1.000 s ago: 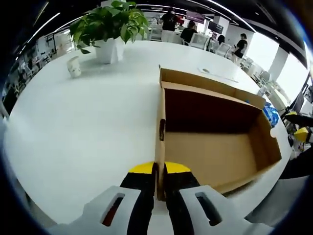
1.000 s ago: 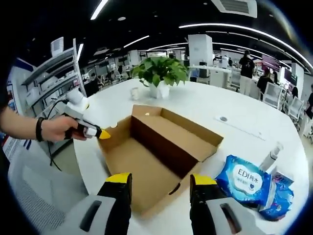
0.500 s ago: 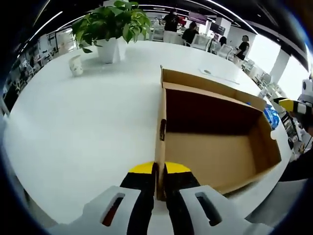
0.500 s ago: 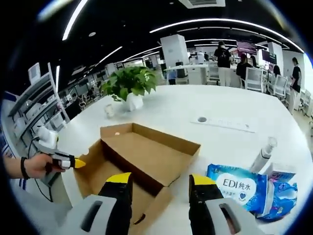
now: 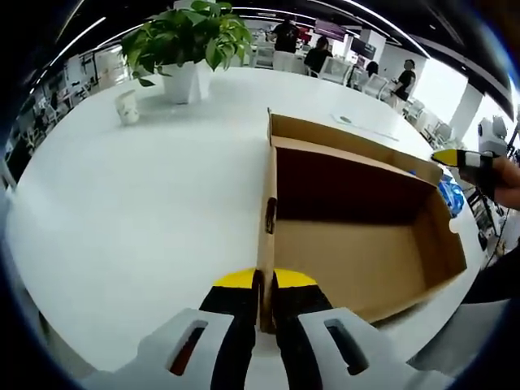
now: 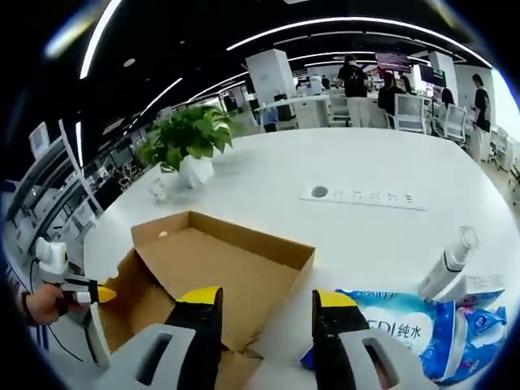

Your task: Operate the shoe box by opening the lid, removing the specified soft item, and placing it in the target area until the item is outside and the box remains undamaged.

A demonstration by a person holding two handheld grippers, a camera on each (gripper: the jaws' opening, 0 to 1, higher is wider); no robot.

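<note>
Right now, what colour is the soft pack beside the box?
The wipes pack is blue with a white label, clearest in the right gripper view.

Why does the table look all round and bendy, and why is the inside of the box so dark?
In both views the fisheye lens bends straight lines, so the white table curves. In the left gripper view the cardboard box has a far inner wall in shadow, so it looks deep brown. In the right gripper view the ceiling light strips show as bright curved streaks, and the blue wipes pack is sharp enough to read.

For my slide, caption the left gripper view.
Left gripper clamps the open cardboard box's wall on a white table.
</note>
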